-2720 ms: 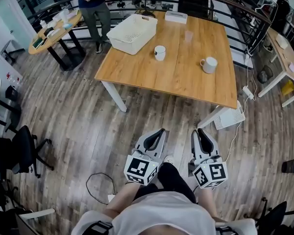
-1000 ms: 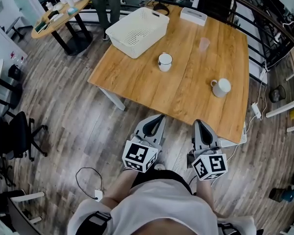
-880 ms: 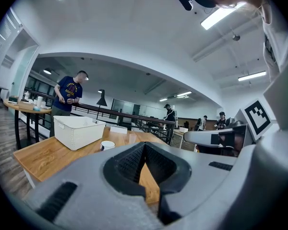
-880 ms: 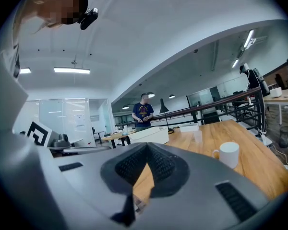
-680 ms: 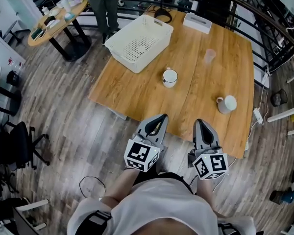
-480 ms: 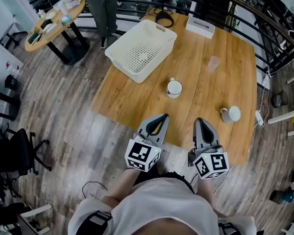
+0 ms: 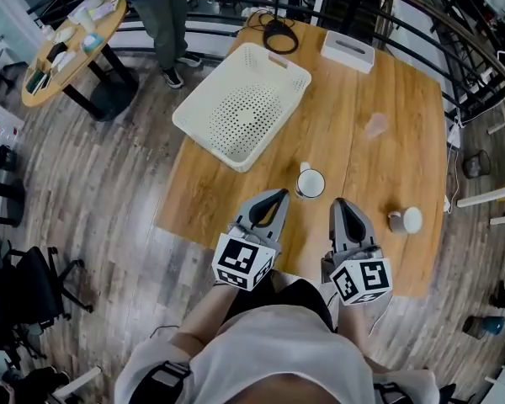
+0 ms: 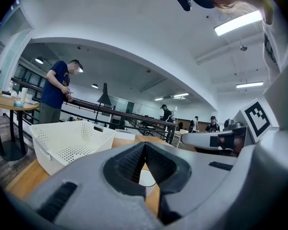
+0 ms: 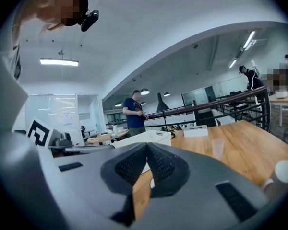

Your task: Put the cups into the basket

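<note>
**Operator:** How are my tools standing?

**Spotter:** You are holding both of them closed and empty. The left tool [image 8: 145, 145] is showing its pads meeting at the tips, and so is the right tool [image 9: 147, 145]. Both are hanging side by side over the near edge of the worktop [image 7: 404, 141], pointing roughly level across it.

**Operator:** And where are the cups?

**Spotter:** None is in the basket yet. The white mug [image 7: 310, 183] is sitting just ahead of your tools, a little nearer the left one. A second mug [image 7: 404, 220] is waiting off to your right, close to the worktop's right edge. The clear plastic cup [image 7: 375, 125] is standing further back. The white perforated basket [image 7: 244, 112] is lying empty to the left beyond the near mug, with a white tissue box [image 7: 348, 51] at the far side.

**Operator:** What am I risking from here?

**Spotter:** I think you are mostly risking a shove. If you are reaching in with the pads together, you will be pushing the near mug along the wood instead of gripping it, so you need to be opening first. The right-hand mug is probably the touchiest, because a nudge outward could be sending it off the edge. The plastic cup looks thin and light, so a hard squeeze may be crumpling or tipping it. Lift clear of the basket's wall, too, or the mug may be catching on the rim.
</note>
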Demonstrator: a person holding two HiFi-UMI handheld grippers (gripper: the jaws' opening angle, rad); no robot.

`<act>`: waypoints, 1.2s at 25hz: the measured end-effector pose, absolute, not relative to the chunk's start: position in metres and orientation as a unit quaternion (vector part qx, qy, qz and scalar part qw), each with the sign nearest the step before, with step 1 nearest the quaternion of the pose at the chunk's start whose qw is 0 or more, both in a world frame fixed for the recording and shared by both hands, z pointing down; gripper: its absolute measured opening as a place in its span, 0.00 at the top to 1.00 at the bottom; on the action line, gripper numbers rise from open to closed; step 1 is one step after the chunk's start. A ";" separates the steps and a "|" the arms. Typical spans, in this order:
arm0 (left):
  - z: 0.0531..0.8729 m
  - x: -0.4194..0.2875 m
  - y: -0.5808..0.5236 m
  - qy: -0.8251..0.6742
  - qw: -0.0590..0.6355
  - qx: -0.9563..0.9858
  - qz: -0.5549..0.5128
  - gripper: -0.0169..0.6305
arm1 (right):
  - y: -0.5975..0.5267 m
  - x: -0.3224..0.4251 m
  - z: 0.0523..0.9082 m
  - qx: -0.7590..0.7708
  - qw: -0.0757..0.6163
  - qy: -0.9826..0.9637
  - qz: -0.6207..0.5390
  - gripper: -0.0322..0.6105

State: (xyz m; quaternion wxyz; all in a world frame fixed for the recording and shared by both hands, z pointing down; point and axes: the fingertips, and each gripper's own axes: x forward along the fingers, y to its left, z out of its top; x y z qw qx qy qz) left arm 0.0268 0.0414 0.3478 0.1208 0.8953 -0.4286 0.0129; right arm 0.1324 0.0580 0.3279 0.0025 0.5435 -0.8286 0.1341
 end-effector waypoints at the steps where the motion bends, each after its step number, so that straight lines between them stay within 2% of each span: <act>1: 0.349 0.028 0.037 -0.424 0.123 0.897 0.013 0.96 | 0.054 0.133 0.330 0.546 0.005 -0.827 0.136 0.93; 17: 0.373 0.044 0.012 -0.417 0.169 0.893 0.019 0.96 | 0.022 0.144 0.346 0.535 0.053 -0.827 0.162 0.93; 18: 0.375 0.045 0.012 -0.419 0.171 0.891 0.020 0.96 | 0.021 0.142 0.348 0.527 0.059 -0.831 0.166 0.90; 20: 0.379 0.046 0.011 -0.424 0.174 0.889 0.025 0.96 | 0.018 0.137 0.356 0.509 0.075 -0.839 0.177 0.73; 22: 0.383 0.045 0.008 -0.431 0.177 0.885 0.029 0.96 | 0.016 0.132 0.367 0.496 0.105 -0.843 0.181 0.52; 26: 0.394 0.041 0.005 -0.445 0.188 0.875 0.034 0.96 | 0.014 0.126 0.387 0.466 0.171 -0.850 0.175 0.42; 30: 0.407 0.036 0.003 -0.455 0.201 0.867 0.044 0.96 | 0.012 0.118 0.405 0.427 0.210 -0.858 0.193 0.41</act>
